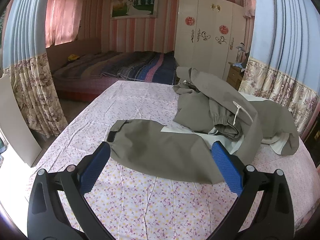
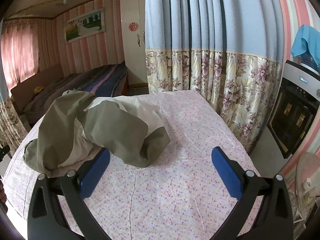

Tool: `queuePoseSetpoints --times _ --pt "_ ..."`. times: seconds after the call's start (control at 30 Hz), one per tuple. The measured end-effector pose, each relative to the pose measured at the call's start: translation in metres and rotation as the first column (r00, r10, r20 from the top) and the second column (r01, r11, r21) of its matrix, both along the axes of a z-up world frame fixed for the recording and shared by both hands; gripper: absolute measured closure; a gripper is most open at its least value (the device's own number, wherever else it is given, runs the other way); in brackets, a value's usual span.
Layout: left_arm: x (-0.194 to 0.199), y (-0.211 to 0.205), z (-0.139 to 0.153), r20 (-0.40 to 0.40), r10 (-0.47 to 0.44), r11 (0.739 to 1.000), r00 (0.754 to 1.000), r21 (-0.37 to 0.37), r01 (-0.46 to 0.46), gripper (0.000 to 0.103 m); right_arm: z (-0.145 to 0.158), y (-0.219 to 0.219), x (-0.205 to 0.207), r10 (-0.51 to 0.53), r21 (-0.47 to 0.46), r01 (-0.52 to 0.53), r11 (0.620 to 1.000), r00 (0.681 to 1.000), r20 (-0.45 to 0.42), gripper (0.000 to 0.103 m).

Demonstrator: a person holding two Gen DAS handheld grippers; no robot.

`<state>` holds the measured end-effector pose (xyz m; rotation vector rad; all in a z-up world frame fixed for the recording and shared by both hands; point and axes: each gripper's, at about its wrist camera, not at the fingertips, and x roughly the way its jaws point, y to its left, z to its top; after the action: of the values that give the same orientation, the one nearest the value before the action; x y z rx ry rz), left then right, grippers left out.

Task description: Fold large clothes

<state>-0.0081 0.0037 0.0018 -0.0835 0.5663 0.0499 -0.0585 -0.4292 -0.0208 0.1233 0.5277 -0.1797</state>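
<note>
An olive-grey jacket (image 1: pixel 220 108) with a white lining lies crumpled on the flowered sheet (image 1: pixel 140 196). One sleeve (image 1: pixel 160 150) stretches toward me in the left wrist view, its cuff at the left. My left gripper (image 1: pixel 160 152) is open, hovering just in front of that sleeve, its blue pads (image 1: pixel 94 170) either side of it and not touching. In the right wrist view the jacket (image 2: pixel 94 128) is heaped at the left. My right gripper (image 2: pixel 160 156) stands open over bare sheet (image 2: pixel 180 180), with its left pad close to the jacket's hem.
A blue and floral curtain (image 2: pixel 210 60) hangs behind the table's far edge. A bed (image 1: pixel 120 66) and a white wardrobe (image 1: pixel 208 36) stand beyond. A dark appliance (image 2: pixel 294 110) and a fan (image 2: pixel 306 180) stand at the right. A pale board (image 1: pixel 16 120) leans at the left.
</note>
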Motion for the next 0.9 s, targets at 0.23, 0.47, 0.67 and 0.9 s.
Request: queuePoseSetpoints --times 0.23,0.47,0.67,0.9 --pt "-0.002 0.000 -0.001 0.000 -0.001 1.000 1.000 -0.003 0.001 0.003 -0.001 -0.001 -0.005 -0.010 -0.005 0.010 1.000 1.000 0.000 0.002" --pt "-0.002 0.002 -0.001 -0.002 0.000 1.000 1.000 -0.006 0.000 0.003 -0.003 0.003 -0.003 0.001 -0.007 -0.002 1.000 1.000 -0.013 0.002" --pt "-0.001 0.002 -0.001 -0.003 0.001 1.000 1.000 -0.004 -0.001 0.003 -0.002 0.006 0.000 0.011 -0.007 -0.011 1.000 1.000 -0.014 0.002" --pt "0.001 0.003 -0.001 -0.005 0.002 1.000 1.000 -0.009 -0.003 0.003 -0.003 0.009 0.003 0.020 -0.010 -0.020 1.000 1.000 -0.018 0.002"
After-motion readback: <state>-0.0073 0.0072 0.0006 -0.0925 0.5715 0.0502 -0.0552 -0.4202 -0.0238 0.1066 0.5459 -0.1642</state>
